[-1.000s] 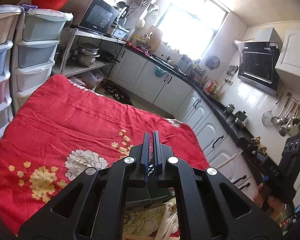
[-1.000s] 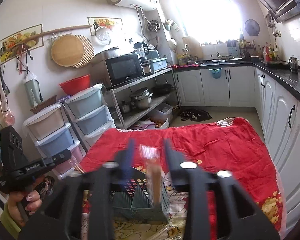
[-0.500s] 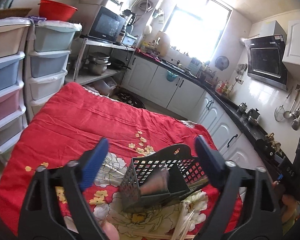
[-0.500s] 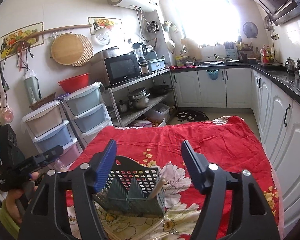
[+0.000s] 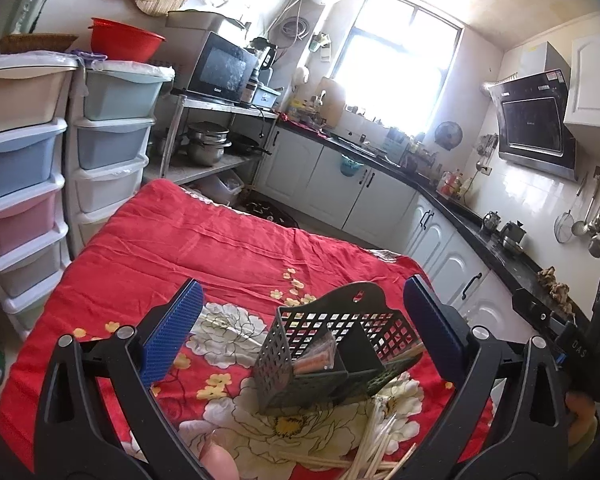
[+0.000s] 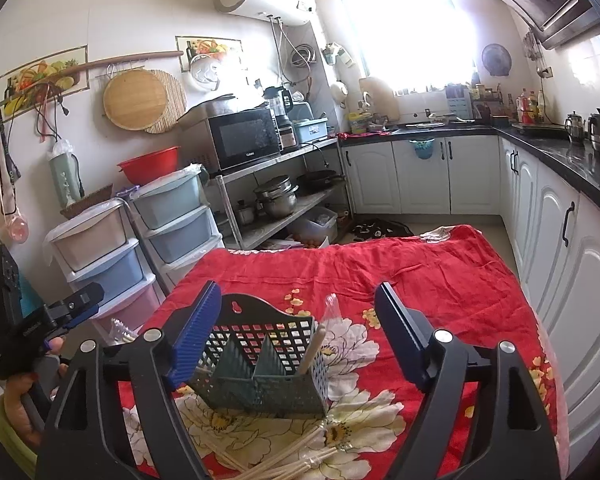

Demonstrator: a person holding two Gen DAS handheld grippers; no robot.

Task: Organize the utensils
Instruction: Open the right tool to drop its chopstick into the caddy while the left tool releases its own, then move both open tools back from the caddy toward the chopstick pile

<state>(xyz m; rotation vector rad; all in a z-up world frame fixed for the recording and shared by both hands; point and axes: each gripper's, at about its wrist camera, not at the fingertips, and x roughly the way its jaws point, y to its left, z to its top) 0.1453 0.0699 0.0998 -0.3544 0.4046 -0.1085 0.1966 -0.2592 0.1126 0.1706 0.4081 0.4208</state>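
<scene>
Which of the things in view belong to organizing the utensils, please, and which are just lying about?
Belongs to the job:
- green caddy
- loose chopsticks on the cloth
- wooden utensil standing in the caddy
- left claw and right claw, both open

Just lying about:
- microwave
- red basin
- drawer towers
- steel pots
</scene>
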